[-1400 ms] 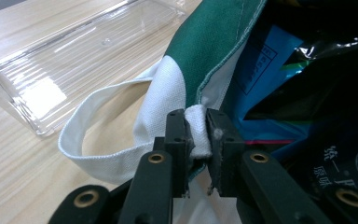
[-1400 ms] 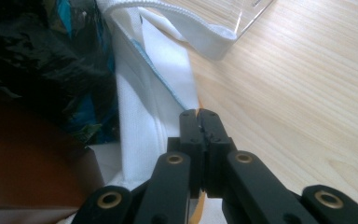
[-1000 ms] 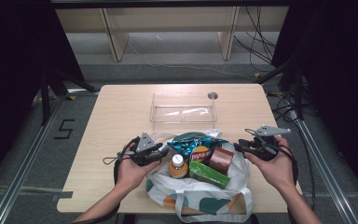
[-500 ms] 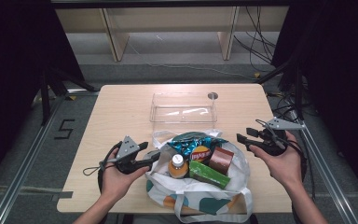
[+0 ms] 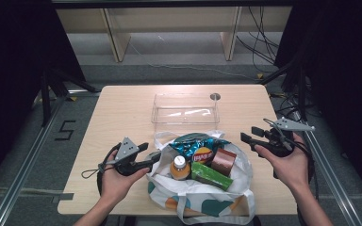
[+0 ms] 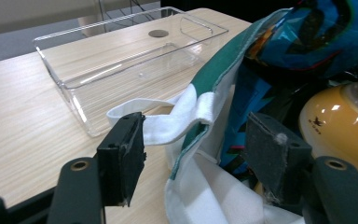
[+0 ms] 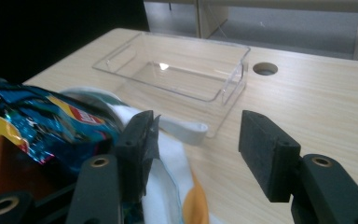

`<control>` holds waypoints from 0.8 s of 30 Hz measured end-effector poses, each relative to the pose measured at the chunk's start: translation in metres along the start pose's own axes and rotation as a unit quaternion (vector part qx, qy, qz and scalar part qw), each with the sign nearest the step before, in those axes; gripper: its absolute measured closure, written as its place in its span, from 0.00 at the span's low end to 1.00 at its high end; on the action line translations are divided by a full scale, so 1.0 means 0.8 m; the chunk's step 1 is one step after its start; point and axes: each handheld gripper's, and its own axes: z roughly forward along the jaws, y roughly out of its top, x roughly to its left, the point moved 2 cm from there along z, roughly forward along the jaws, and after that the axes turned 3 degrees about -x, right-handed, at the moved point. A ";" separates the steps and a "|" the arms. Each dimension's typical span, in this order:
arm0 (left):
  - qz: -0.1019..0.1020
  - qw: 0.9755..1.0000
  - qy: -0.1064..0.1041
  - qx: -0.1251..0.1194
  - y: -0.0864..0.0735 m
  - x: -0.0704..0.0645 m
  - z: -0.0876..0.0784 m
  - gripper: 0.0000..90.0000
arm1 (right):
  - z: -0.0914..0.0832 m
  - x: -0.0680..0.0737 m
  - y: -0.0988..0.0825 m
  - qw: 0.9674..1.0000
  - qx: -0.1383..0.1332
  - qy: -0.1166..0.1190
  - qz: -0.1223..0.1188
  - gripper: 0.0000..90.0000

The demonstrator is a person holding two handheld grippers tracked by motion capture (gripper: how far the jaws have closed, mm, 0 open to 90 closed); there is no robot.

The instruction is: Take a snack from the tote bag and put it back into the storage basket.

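Observation:
A white tote bag (image 5: 202, 200) with green and orange patches lies open at the table's near edge. In it are a blue chip bag (image 5: 195, 142), an orange bottle (image 5: 180, 167) with a white cap, a green box (image 5: 211, 175) and a brown pack (image 5: 224, 161). My left gripper (image 5: 152, 153) is at the bag's left rim. Its jaws have just been opening and stand open; in the left gripper view (image 6: 198, 140) the bag's white handle strap (image 6: 177, 121) lies loose between them. My right gripper (image 5: 248, 133) hovers at the right rim. Its jaws have just been opening, and in the right gripper view (image 7: 200, 135) only table shows between them.
A clear plastic tray (image 5: 185, 109) stands behind the bag at the table's middle, with a round cable hole (image 5: 215, 96) at its far right corner. Bare tabletop (image 5: 118, 113) lies left and right of the tray.
Both grippers have let go of the bag's rim and their jaws stand wider. The left hand has drawn away to the left; the right has shifted slightly right.

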 end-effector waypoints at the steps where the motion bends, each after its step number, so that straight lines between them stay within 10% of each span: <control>1: 0.002 1.000 0.007 0.001 0.001 -0.001 -0.002 0.42 | -0.001 0.000 0.002 1.000 -0.002 0.004 -0.012 0.52; 24: 0.004 1.000 0.006 0.003 -0.006 -0.004 -0.008 0.42 | 0.003 0.069 0.023 0.992 -0.001 0.106 -0.068 0.61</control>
